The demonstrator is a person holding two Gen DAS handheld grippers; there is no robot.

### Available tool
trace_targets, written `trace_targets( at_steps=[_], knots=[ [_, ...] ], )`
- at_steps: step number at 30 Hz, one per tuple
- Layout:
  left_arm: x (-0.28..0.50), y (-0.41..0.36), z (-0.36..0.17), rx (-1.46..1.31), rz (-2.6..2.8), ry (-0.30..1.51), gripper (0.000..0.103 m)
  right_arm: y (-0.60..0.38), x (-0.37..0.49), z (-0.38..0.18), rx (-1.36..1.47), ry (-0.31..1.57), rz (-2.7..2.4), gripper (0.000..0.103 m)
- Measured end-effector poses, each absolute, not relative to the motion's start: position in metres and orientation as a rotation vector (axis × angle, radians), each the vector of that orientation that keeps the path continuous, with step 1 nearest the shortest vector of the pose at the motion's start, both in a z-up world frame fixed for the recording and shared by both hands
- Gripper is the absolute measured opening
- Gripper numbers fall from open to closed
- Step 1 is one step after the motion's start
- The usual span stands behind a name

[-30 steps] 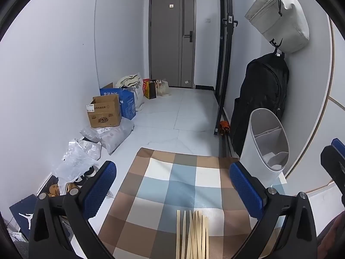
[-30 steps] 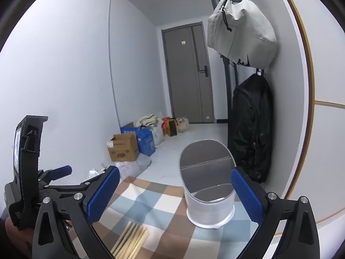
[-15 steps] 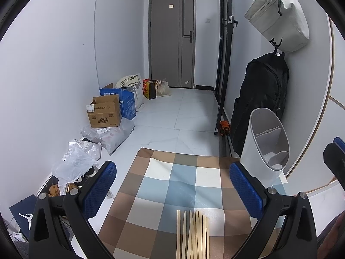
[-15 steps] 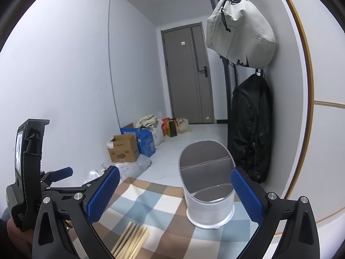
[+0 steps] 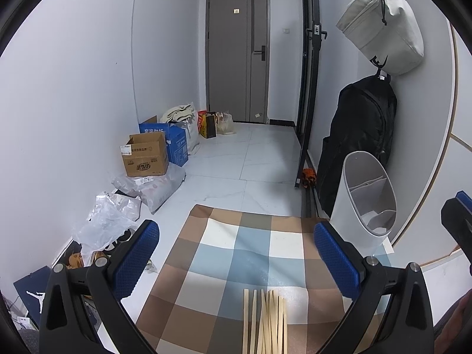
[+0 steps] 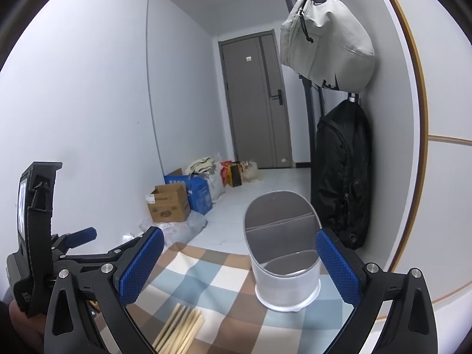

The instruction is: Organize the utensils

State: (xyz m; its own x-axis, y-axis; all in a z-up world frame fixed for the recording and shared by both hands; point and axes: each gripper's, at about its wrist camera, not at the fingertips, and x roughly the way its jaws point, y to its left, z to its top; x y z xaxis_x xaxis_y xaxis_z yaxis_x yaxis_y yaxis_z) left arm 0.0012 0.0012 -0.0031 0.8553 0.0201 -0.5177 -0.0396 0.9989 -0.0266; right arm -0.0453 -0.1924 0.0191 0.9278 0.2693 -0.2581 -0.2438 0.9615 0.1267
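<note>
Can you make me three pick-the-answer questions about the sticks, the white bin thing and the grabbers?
1. Where do the chopsticks lie?
A. Inside the holder
B. On the checked cloth
C. On the floor

2. What colour are the pads on the left gripper?
A. Blue
B. Red
C. Green

3. How does the right gripper stand?
A. Shut on a chopstick
B. Shut on nothing
C. Open

Answers:
1 B: the bundle rests flat on the checked cloth, apart from the white holder.
2 A: both pads are blue and dimpled.
3 C: its fingers are spread wide with nothing between them.
</note>
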Motion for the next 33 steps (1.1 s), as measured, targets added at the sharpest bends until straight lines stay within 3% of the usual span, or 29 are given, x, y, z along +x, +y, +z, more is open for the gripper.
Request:
trace_targets(
  at_steps=[33],
  knots=[
    [0.0018, 0.002, -0.0054, -0.031, 0.028, 0.553, 0.102, -0.1933, -0.0454, 0.0184, 0.093, 0.282, 0.255, 0.103]
  ],
)
